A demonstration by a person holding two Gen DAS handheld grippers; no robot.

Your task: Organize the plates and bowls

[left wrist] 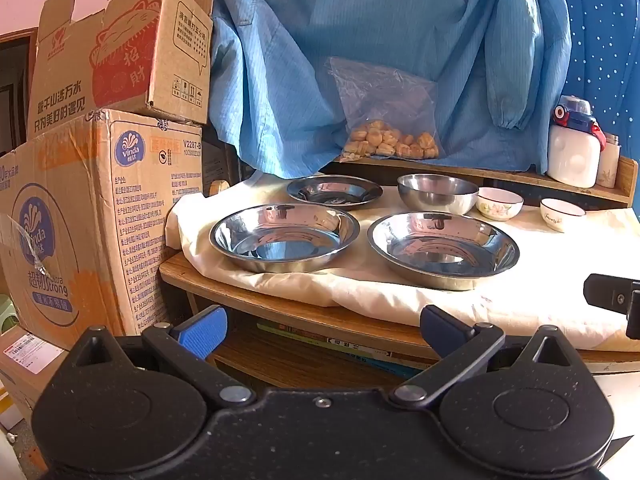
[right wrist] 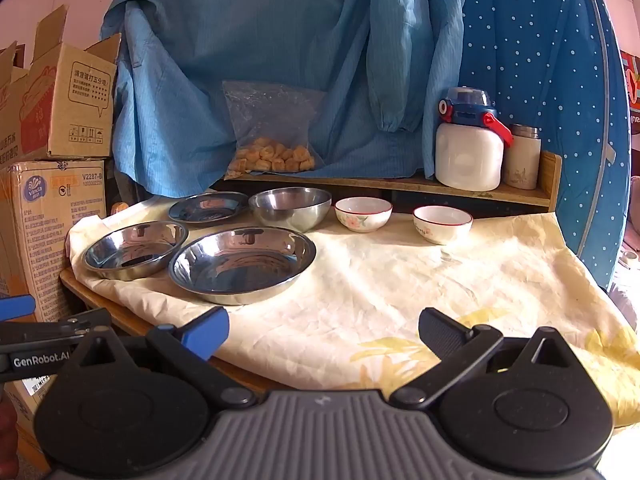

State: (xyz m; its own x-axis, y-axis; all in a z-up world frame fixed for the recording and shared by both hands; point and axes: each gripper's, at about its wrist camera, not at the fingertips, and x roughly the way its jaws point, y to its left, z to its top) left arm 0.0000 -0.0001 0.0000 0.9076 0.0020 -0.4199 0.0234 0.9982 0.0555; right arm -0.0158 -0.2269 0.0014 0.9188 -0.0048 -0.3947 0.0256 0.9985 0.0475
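Three steel plates lie on the cream cloth: a front left plate (left wrist: 284,238) (right wrist: 134,250), a front right plate (left wrist: 442,249) (right wrist: 242,264) and a smaller back plate (left wrist: 334,193) (right wrist: 208,207). A steel bowl (left wrist: 438,193) (right wrist: 291,208) stands behind them. Two white ceramic bowls stand to its right, one with a flower (left wrist: 499,203) (right wrist: 363,213) and another (left wrist: 561,214) (right wrist: 442,224) farther right. My left gripper (left wrist: 322,330) is open and empty, low in front of the table edge. My right gripper (right wrist: 324,334) is open and empty over the cloth's front.
Cardboard boxes (left wrist: 92,216) are stacked left of the table. A wooden shelf (right wrist: 400,186) at the back holds a bag of snacks (right wrist: 272,160), a white bottle (right wrist: 468,152) and a flask (right wrist: 522,158). Blue fabric hangs behind. Books lie under the tabletop (left wrist: 320,344).
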